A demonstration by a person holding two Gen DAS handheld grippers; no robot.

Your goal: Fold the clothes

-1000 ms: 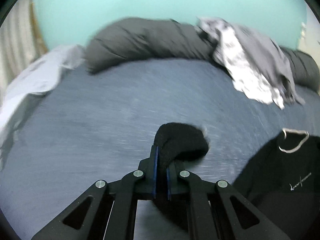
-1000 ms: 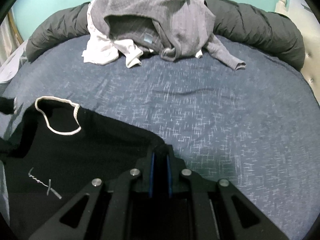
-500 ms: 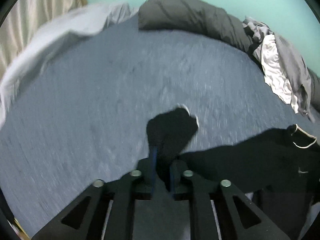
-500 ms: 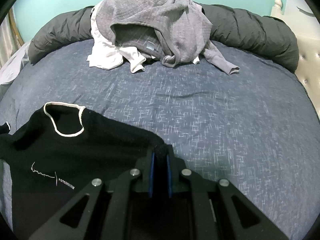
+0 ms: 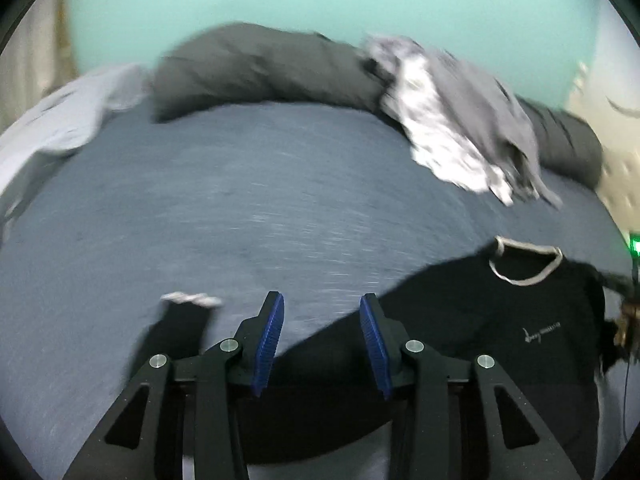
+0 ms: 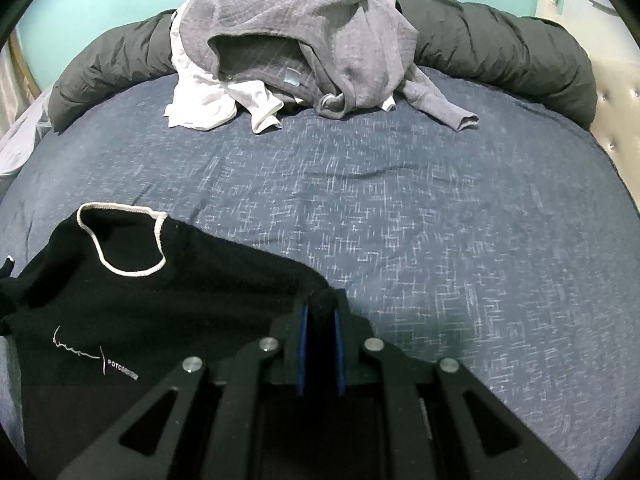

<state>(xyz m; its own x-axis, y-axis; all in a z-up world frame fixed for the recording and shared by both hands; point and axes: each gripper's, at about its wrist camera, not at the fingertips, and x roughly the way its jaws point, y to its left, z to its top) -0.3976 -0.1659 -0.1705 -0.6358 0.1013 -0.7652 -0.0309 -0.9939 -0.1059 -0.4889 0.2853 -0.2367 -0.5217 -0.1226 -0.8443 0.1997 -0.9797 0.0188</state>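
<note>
Left tool [image 5: 322, 330], clamped on the black sweater's [image 6: 132, 304] sleeve cuff [image 5: 191, 299] half a second ago, now stands with jaws apart and empty, the white-edged cuff dropped on the bed [image 6: 400, 216] just left of it. Right tool [image 6: 320, 316] remains pinched together on a bunched edge of the sweater near its shoulder, and the garment lies front-up, collar toward the pile of grey and white clothes [image 6: 296, 40]. Judgement: the sleeve is laid out to the side, so spreading looks nearly settled, no fold yet visible in the body.
</note>
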